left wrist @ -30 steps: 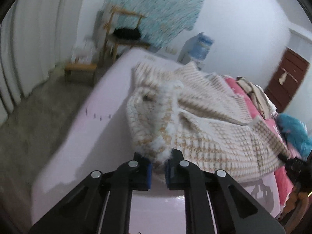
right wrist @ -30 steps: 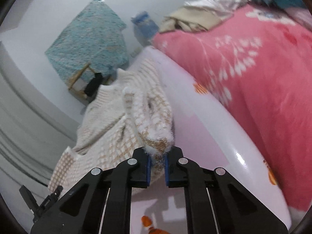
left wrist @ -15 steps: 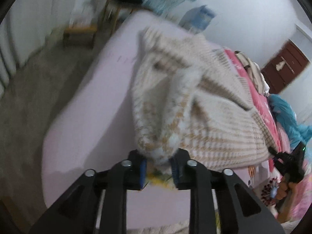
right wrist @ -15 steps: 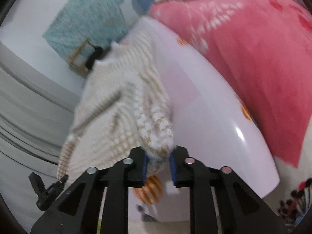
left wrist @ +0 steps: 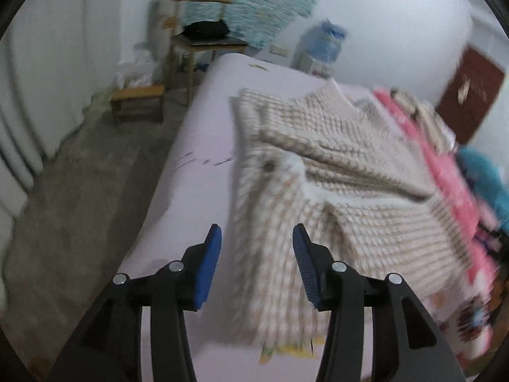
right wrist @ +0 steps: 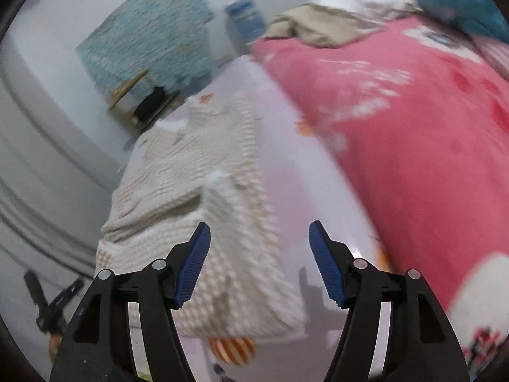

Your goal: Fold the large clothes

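White walls close in a small room where a bed (left wrist: 197, 146) with a pale lilac sheet takes up most of the space. On it lies the sweater (left wrist: 318, 172), a cream and tan check knit, folded over itself with its near hem at the bed's front edge.

From the left wrist view, the left gripper (left wrist: 257, 238) hangs just above that near hem. Its jaws have just been opening and now stand apart, blue pads clear of the knit, nothing gripped; the sweater spreads ahead of it and off to its right. Beyond, to its left, stands a wooden chair (left wrist: 203, 38) with a dark bundle on the seat, in front of a teal cloth (left wrist: 248, 3) on the wall. Further right is a water bottle (left wrist: 324, 44), then a brown door (left wrist: 470, 95).

From the right wrist view, the right gripper (right wrist: 259, 237) has also just been opening its jaws, now wider than the left's and empty. The sweater's corner (right wrist: 241, 286) lies below and between them, mostly nearer the left finger. To its right, past a strip of bare sheet, a pink quilt (right wrist: 413, 146) rises, with crumpled clothes (right wrist: 334, 22) at its far end.
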`<control>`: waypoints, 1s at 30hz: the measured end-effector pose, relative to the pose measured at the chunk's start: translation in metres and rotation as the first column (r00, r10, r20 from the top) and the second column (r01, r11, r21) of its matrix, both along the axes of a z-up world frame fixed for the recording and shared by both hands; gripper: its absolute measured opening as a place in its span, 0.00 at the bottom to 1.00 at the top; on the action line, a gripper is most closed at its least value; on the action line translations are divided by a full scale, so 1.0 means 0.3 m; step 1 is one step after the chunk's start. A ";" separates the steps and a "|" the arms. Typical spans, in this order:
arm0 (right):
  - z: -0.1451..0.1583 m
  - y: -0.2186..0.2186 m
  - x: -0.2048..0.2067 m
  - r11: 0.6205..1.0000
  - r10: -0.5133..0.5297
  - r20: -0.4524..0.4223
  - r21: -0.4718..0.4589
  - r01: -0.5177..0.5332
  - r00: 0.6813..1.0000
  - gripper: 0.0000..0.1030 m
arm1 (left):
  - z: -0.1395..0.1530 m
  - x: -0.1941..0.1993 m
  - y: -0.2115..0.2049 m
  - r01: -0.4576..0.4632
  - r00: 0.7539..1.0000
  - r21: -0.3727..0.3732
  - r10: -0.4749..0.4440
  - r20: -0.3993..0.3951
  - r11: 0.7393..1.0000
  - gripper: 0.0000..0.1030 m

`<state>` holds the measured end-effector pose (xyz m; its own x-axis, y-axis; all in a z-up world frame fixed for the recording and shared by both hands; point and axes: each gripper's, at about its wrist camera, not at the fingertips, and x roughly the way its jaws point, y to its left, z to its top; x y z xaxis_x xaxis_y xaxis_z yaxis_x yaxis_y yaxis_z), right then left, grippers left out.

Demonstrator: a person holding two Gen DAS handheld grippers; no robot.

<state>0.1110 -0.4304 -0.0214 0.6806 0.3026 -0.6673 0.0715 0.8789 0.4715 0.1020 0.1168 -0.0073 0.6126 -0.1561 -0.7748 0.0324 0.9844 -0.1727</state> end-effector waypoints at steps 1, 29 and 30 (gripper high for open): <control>-0.002 0.040 0.046 0.999 0.025 -0.007 -0.031 -0.025 1.000 0.61 | -0.012 0.029 -0.026 0.013 1.000 0.035 -0.013 -0.009 0.999 0.44; -0.138 0.044 0.259 0.988 -0.086 -0.046 -0.131 0.079 0.995 0.00 | -0.133 0.270 -0.022 0.016 0.999 0.017 -0.017 0.033 1.000 0.10; -0.158 0.022 0.258 0.991 -0.098 -0.066 -0.094 0.092 0.993 0.00 | -0.136 0.269 -0.021 0.016 0.999 0.015 -0.017 0.030 1.000 0.11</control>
<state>0.1884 -0.4238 -0.0688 0.6536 0.1749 -0.7363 0.1870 0.9054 0.3811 0.1827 0.1104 -0.0482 0.6329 -0.1550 -0.7585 0.0537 0.9862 -0.1567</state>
